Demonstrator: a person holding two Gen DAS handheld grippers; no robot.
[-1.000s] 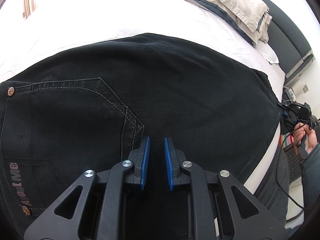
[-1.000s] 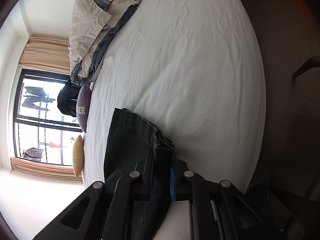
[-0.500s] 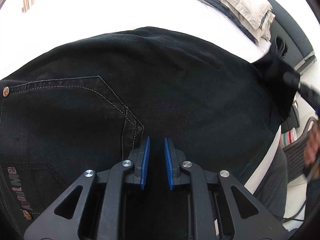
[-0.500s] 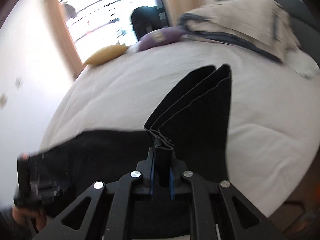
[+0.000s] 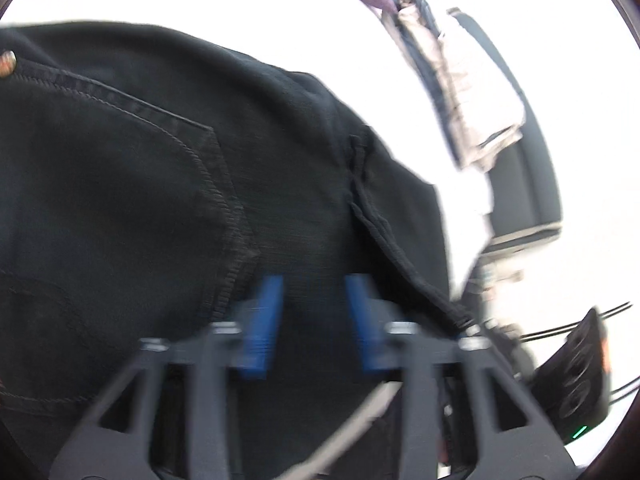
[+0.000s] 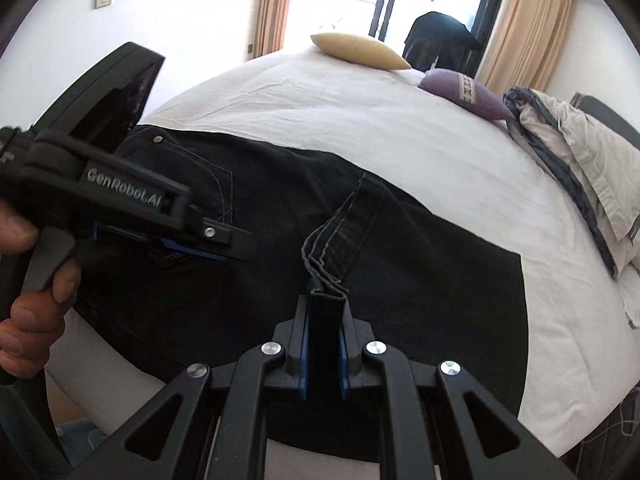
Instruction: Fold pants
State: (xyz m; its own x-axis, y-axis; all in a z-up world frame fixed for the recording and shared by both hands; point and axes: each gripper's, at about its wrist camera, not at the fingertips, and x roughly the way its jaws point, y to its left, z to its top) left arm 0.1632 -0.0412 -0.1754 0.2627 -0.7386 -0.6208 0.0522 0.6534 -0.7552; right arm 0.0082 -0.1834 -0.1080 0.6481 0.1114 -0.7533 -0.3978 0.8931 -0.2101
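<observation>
Black jeans (image 6: 420, 280) lie on the white bed (image 6: 360, 120), folded over so the leg hems (image 6: 340, 232) rest on the seat part. My right gripper (image 6: 323, 312) is shut on the hem ends, low over the pants. My left gripper (image 5: 314, 312) is open, its blue pads (image 5: 264, 320) apart just above the fabric beside the back pocket (image 5: 120, 200). It also shows in the right wrist view (image 6: 192, 252), held in a hand at the left, over the pocket area. The folded hem edge (image 5: 384, 232) runs just right of the left gripper.
A tan pillow (image 6: 360, 50) and a purple cushion (image 6: 464, 90) lie at the bed's far side. A folded beige and grey duvet (image 6: 580, 160) sits at the right. Window with curtains (image 6: 520, 24) behind. The bed's near edge is below the pants.
My right gripper carried the leg hems over and down onto the seat of the pants. My left gripper opened wider and shifted, its view now blurred.
</observation>
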